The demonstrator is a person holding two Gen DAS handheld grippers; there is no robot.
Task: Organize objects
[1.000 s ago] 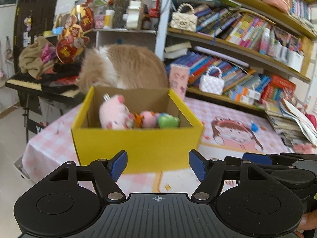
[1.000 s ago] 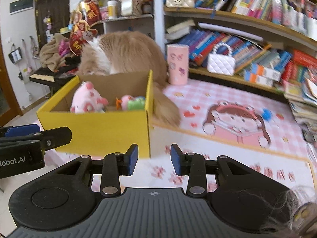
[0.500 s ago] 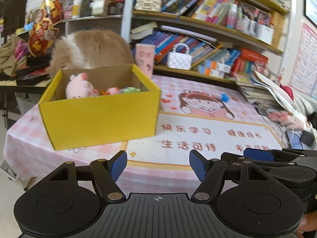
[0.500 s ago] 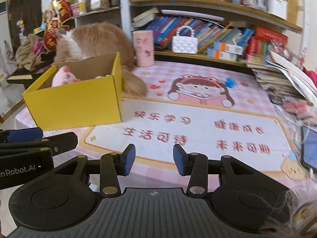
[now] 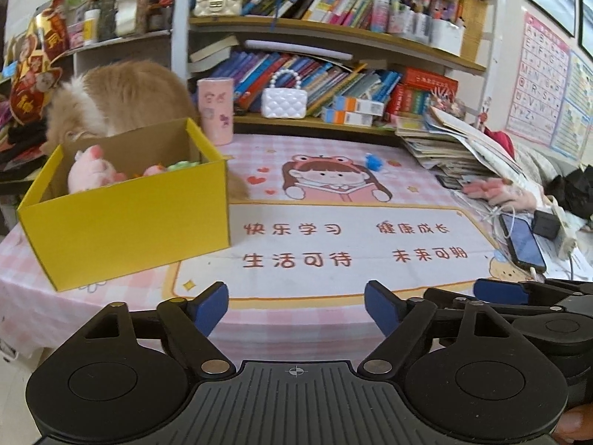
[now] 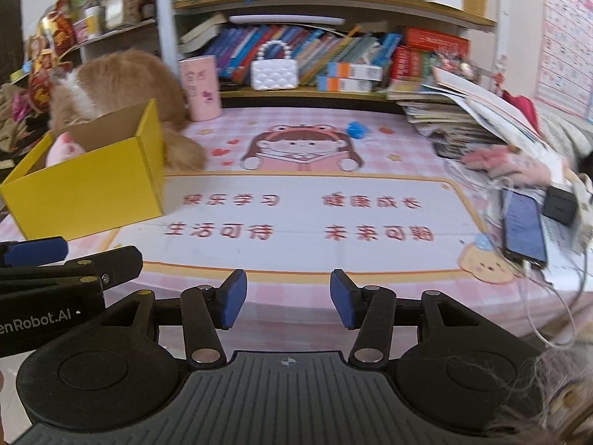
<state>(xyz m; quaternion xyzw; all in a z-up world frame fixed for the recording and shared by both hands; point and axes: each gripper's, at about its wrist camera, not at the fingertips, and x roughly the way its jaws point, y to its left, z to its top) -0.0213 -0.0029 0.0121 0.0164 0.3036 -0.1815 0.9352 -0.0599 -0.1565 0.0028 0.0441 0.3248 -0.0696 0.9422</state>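
Yellow box (image 5: pixel 126 218) now farther left, cat (image 5: pixel 122 92) behind.

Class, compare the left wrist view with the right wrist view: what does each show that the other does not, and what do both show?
Left wrist only: the green toy in the yellow box, and the right gripper at the edge.
Right wrist only: the left gripper at the edge.
Both: the box, pink plush, cat, blue toy, phone. Both grippers' jaws are opening, with nothing between them.

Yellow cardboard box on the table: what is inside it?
Inside the yellow cardboard box: a pink plush toy, plus small pink and green toys. The front wall hides the box's bottom.
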